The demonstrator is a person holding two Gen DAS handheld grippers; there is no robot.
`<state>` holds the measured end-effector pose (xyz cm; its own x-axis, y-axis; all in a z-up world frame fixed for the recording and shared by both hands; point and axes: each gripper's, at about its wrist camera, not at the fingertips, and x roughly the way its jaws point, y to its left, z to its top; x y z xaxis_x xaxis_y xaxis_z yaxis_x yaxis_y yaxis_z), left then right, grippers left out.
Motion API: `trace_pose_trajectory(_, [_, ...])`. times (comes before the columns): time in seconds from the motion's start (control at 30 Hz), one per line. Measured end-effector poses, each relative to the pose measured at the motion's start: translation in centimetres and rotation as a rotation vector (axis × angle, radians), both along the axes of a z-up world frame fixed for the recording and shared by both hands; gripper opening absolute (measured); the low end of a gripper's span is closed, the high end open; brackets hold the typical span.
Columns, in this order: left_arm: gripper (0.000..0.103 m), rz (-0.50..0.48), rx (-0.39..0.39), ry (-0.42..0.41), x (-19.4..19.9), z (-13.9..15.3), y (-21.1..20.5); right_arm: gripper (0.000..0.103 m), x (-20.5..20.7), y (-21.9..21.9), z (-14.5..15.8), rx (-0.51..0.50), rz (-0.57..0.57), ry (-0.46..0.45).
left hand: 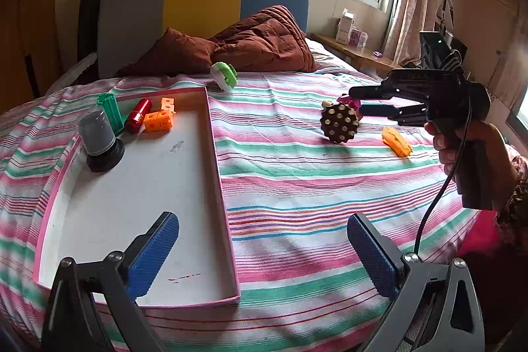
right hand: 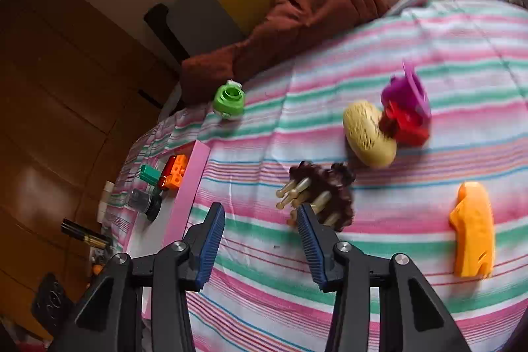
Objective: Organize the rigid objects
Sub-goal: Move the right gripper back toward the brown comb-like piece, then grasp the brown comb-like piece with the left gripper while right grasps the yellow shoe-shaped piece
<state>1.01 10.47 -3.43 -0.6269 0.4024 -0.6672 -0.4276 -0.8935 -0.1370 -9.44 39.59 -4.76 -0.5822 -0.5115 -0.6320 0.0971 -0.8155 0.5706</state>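
Striped in pink, green and white, the cotton bedsheet (left hand: 297,160) carries everything here. On its left part lies a shallow white cardboard tray with a pink rim (left hand: 221,187). Four things sit bunched in the tray's far left corner: a grey-capped black plastic bottle (left hand: 99,141) standing upright, a green ridged plastic block (left hand: 110,109), a red cylinder (left hand: 138,116) lying on its side, and an orange piece of joined plastic cubes (left hand: 160,117).

Out on the sheet, beyond the tray's far right corner, lies a lime-green and white round plastic piece (left hand: 224,75), close to a rumpled brown quilt (left hand: 257,42). To the right of the tray, a dark brown scalloped disc studded with brass-coloured pegs (right hand: 318,195) rests tilted on the sheet. Past it are a beige oval knobbly piece (right hand: 368,134) and a purple and red plastic toy (right hand: 407,108), touching each other. An orange moulded plastic figure (right hand: 473,230) lies nearer the right edge.

The right gripper (right hand: 260,223), held in a hand (left hand: 468,150), points down at the disc with its blue pads partly apart; one pad is at the pegs and nothing is clamped. The left gripper (left hand: 264,243) hangs over the tray's near right corner, spread wide and empty.
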Motion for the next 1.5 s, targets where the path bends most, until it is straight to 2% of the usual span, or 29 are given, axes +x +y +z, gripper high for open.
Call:
trace_pose_trajectory(0.1, [0.103,0.008,0.003,0.002,-0.1,0.0,0.2,0.047,1.0,2.3,1.5,0.000,-0.125,0.079])
trace_pose_trajectory(0.2, [0.103,0.011,0.007,-0.007,-0.3,-0.1,0.7,0.047,0.8,4.2,0.8,0.039,-0.249,0.048])
trace_pose_trajectory(0.37, [0.103,0.002,0.008,-0.011,-1.0,0.3,2.0,0.047,-0.6,3.8,-1.3,0.113,-0.248,-0.056])
trace_pose_trajectory(0.47, [0.103,-0.007,0.023,-0.020,-2.7,1.5,3.5,0.047,-0.4,4.0,-1.0,0.113,-0.247,-0.055])
trace_pose_trajectory(0.53, [0.103,0.002,-0.002,-0.005,-4.0,2.4,5.1,0.047,-0.1,4.9,-0.9,0.098,-0.291,-0.065])
trace_pose_trajectory(0.6, [0.103,-0.020,-0.030,0.010,-5.4,3.0,7.2,0.047,0.3,6.1,-0.9,0.138,-0.358,-0.097])
trace_pose_trajectory(0.77, [0.103,-0.047,-0.077,0.042,-8.7,3.4,12.6,0.047,1.1,9.5,-2.5,0.197,-0.495,-0.251])
trace_pose_trajectory(0.83, [0.103,-0.048,-0.140,0.068,-10.1,2.8,14.9,0.047,1.6,10.8,-3.4,0.160,-0.536,-0.299])
trace_pose_trajectory(0.97, [0.103,-0.058,-0.266,0.070,-13.0,0.6,19.2,0.047,2.0,12.3,-4.0,0.072,-0.570,-0.318])
trace_pose_trajectory(1.03, [0.102,-0.060,-0.307,0.058,-14.4,-0.5,20.7,0.047,1.9,12.3,-3.7,0.081,-0.571,-0.302])
trace_pose_trajectory(1.1, [0.102,-0.059,-0.315,0.040,-15.7,-1.3,21.7,0.047,1.7,12.0,-3.3,0.100,-0.567,-0.287])
trace_pose_trajectory(1.17, [0.093,-0.057,-0.321,0.018,-16.9,-2.1,22.4,0.047,1.5,11.8,-3.1,0.106,-0.557,-0.278])
trace_pose_trajectory(1.2, [0.081,-0.056,-0.326,0.000,-17.5,-2.5,22.7,0.047,1.4,11.7,-3.1,0.103,-0.553,-0.275])
trace_pose_trajectory(1.23, [0.069,-0.067,-0.322,-0.031,-18.2,-2.9,22.9,0.047,1.3,11.6,-3.1,0.099,-0.547,-0.276])
trace_pose_trajectory(1.3, [0.061,-0.086,-0.280,-0.071,-19.1,-3.2,22.8,0.047,1.1,11.4,-3.2,0.095,-0.541,-0.277])
trace_pose_trajectory(1.33, [0.043,-0.077,-0.276,-0.071,-19.4,-3.1,22.7,0.047,1.1,11.4,-3.2,0.096,-0.539,-0.278])
trace_pose_trajectory(1.37, [0.044,-0.084,-0.257,-0.087,-19.6,-2.9,22.4,0.047,1.1,11.3,-3.2,0.095,-0.536,-0.278])
trace_pose_trajectory(1.4, [0.044,-0.099,-0.202,-0.127,-19.9,-2.7,21.9,0.047,1.1,11.3,-3.2,0.094,-0.536,-0.276])
trace_pose_trajectory(1.5, [0.044,-0.086,0.039,-0.310,-20.7,-2.8,19.2,0.047,1.1,11.3,-3.2,0.089,-0.533,-0.277])
